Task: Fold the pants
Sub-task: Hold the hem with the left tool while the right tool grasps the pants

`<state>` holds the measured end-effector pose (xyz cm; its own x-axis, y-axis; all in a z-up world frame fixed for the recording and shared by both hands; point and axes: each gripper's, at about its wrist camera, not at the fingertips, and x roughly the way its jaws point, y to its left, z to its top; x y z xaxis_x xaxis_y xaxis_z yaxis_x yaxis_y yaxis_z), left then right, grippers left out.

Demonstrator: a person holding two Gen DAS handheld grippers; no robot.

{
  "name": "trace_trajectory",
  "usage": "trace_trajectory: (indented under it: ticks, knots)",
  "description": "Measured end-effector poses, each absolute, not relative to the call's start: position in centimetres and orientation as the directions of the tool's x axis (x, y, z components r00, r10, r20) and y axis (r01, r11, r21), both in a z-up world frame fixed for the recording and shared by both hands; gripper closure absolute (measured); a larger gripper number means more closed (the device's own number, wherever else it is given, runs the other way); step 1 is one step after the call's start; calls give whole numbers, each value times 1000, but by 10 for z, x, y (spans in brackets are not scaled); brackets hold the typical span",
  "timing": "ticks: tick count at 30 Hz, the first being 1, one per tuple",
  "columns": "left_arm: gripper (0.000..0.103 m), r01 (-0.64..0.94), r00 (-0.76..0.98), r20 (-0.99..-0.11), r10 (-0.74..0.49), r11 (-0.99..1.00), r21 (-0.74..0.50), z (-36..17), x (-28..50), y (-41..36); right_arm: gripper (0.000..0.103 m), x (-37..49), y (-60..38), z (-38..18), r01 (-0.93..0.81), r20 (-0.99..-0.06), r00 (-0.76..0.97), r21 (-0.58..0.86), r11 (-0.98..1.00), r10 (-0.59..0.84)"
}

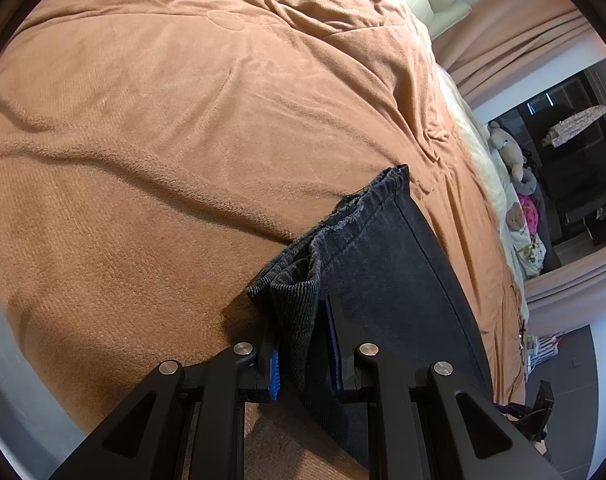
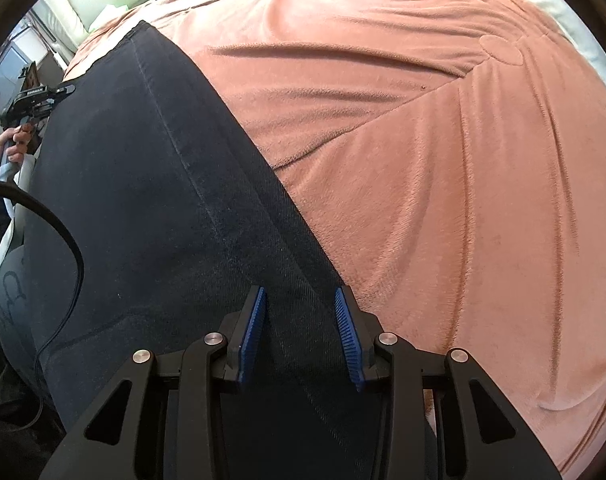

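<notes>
The pants (image 2: 151, 208) lie along the bed's (image 1: 143, 140) near edge. The left gripper (image 1: 305, 354) pinches the bunched cuff end; the right gripper (image 2: 301, 334) straddles flat cloth, half open (nothing pinched). Close fully before lifting.

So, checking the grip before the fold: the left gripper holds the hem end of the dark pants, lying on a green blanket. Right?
Not quite: the blanket is brown, as the left wrist view shows. The left gripper does hold the pants at the hem.
</notes>
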<state>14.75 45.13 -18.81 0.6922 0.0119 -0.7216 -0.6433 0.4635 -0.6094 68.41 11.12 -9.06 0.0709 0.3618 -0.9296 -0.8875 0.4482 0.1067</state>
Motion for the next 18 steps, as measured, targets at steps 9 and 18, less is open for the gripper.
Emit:
trace_trajectory:
  ticks: [9, 18]
  knots:
    - [85, -647, 693, -721, 12, 453, -613, -189, 148, 450, 103, 667, 108, -72, -887, -905, 173, 28, 461, 388]
    - [85, -642, 696, -718, 6, 453, -618, -190, 147, 448, 103, 659, 115, -69, -862, -900, 266, -62, 504, 344]
